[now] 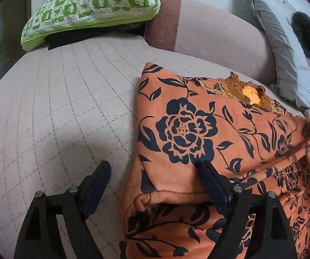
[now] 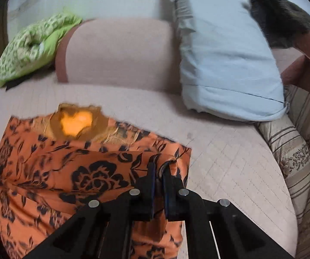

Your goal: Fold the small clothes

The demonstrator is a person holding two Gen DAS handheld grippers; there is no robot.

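On the quilted bed [image 1: 57,108], the right hand-held gripper [image 2: 158,168] pinches the soft, floppy orange garment's [image 2: 47,161] edge; the left hand-held gripper [image 1: 152,166] hangs spread, best taking the opposite hem.

An orange garment [image 1: 198,129] printed with dark blue-black flowers and leaves is laid on the quilted pale pink sofa seat [image 1: 57,108]. Its neckline, trimmed with beige lace, is turned toward the backrest. One sleeve is folded across the front, and a fold of cloth is lifted at one edge.
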